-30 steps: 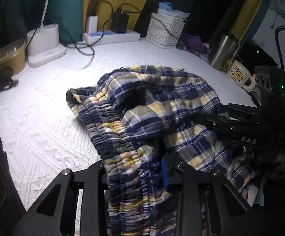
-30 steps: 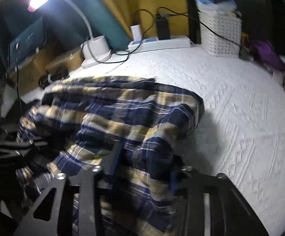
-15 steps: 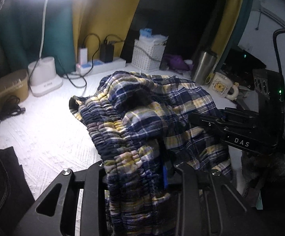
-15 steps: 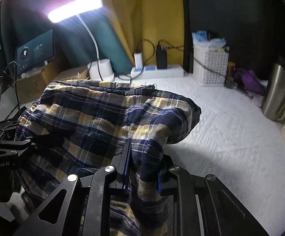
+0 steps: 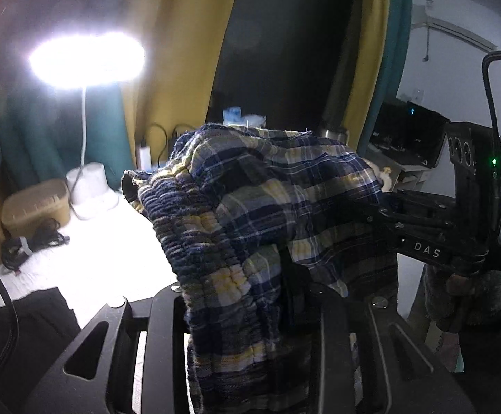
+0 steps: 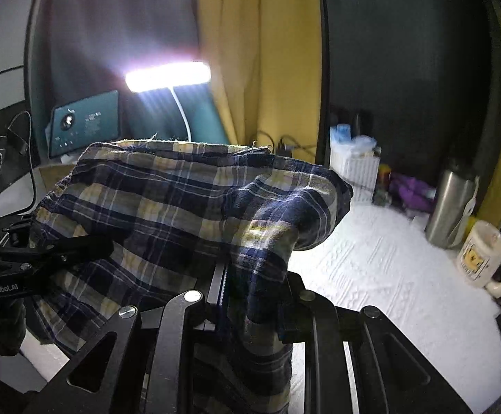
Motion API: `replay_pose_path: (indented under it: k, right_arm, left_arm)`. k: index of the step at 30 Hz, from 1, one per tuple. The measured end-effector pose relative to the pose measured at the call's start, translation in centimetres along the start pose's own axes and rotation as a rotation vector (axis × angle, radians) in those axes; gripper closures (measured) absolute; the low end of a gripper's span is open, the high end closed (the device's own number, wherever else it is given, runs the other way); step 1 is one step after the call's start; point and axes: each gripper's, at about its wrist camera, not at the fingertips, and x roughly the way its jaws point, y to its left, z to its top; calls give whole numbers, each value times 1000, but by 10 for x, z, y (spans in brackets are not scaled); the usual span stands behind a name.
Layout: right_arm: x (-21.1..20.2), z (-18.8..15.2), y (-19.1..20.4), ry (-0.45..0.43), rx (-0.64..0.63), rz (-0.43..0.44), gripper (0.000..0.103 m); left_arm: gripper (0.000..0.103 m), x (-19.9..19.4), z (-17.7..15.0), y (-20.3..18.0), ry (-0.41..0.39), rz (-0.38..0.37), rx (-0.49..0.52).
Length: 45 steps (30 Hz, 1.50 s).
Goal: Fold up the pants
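Note:
The pants [image 5: 250,207] are blue, yellow and white plaid with a gathered elastic waistband. They hang in the air between both grippers, above the white textured table [image 5: 105,252]. My left gripper [image 5: 236,296] is shut on the waistband part of the pants. My right gripper [image 6: 247,293] is shut on another bunch of the plaid cloth [image 6: 188,207]. The right gripper also shows in the left wrist view [image 5: 381,220], and the left gripper in the right wrist view [image 6: 105,241]. The fingertips are hidden in the cloth.
A lit desk lamp [image 5: 88,57] stands at the back left beside a tan box [image 5: 36,203] and a black strap [image 5: 29,245]. A white basket [image 6: 354,169], steel flask [image 6: 450,203] and cartoon mug [image 6: 481,255] stand at the right. Yellow curtains [image 6: 257,51] hang behind.
Both grippers have risen with the pants, lifting them off the table. The views now tilt upward, showing the lamp head and curtains.

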Motion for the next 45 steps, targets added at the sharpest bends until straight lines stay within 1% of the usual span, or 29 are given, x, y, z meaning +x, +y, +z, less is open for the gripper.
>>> replay_pose_path:
  k: [6, 11, 17, 24, 30, 36, 41, 45]
  right_arm:
    - [-37, 14, 21, -82, -42, -20, 82]
    - [-59, 27, 42, -136, -71, -26, 82]
    - [-78, 35, 72, -191, -90, -8, 82]
    - [-79, 36, 112, -196, -87, 42, 82]
    - [-62, 30, 147, -168, -72, 88, 82]
    - [-30, 21, 160, -92, -54, 103, 82]
    - [6, 10, 166, -21, -38, 107, 82]
    - [41, -1, 162, 48, -12, 103, 82]
  left_arm:
    - [74, -33, 7, -2, -86, 9, 18]
    - [74, -59, 7, -2, -141, 21, 26]
    - [74, -86, 1, 6, -174, 47, 28]
    - [74, -118, -10, 29, -185, 109, 37]
    - [74, -136, -23, 53, -154, 156, 14]
    - [74, -131, -39, 79, -97, 176, -30]
    - [74, -109, -52, 99, -22, 168, -68]
    - [74, -87, -62, 113, 34, 156, -97]
